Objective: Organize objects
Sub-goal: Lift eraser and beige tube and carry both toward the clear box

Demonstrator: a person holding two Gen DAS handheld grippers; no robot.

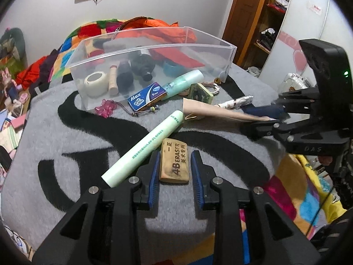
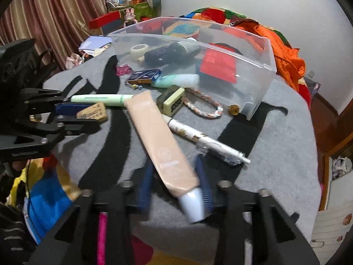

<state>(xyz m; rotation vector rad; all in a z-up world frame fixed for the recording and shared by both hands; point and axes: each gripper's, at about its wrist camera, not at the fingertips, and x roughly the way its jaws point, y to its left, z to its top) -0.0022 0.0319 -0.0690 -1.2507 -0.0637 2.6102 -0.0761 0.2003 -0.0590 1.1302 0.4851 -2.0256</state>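
Eraser (image 1: 174, 161) between left gripper (image 1: 175, 176) pads

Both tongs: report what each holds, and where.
Left tongs: nothing; the eraser lies between them, unclamped. Right tongs: around the beige tube near its cap end; a grip cannot be told.

Left gripper (image 1: 174, 165): pitched steeply down, jaws narrow, blue pads (image 1: 154, 176) flanking the eraser (image 1: 174, 161). Slim gaps show on both sides; contact not clear. In the right wrist view it enters from the left edge (image 2: 72, 116), fingers level across the frame, eraser at the tips.

Right gripper (image 2: 176, 183): also pitched down, blurred. Pads (image 2: 205, 187) sit either side of the tube (image 2: 158, 137) near its cap end; the right pad touches it, the left is smeared. In the left wrist view its black fingers reach in from the right (image 1: 260, 119).
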